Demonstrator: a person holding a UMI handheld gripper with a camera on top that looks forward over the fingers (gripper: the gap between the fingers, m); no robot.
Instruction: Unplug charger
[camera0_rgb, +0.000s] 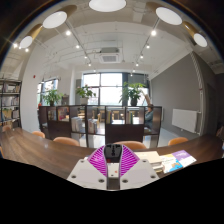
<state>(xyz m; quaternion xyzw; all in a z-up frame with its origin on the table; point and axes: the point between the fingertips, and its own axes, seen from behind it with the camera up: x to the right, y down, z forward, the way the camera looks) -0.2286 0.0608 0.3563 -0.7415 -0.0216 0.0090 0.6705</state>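
Observation:
My gripper (112, 158) points level out across the room. Its two magenta pads (99, 160) slope in towards each other and press on a small black object (113, 152), which looks like the charger, held at the fingertips. The object is clear of any surface, above the brown wooden table (30, 150). No socket or cable shows.
Beyond the table stand orange chair backs (66, 141) and dark desk partitions (100, 122). Potted plants (131, 95) stand by the far windows (103, 88). There are shelves (9, 100) to the left and a white radiator (184, 118) on the right wall.

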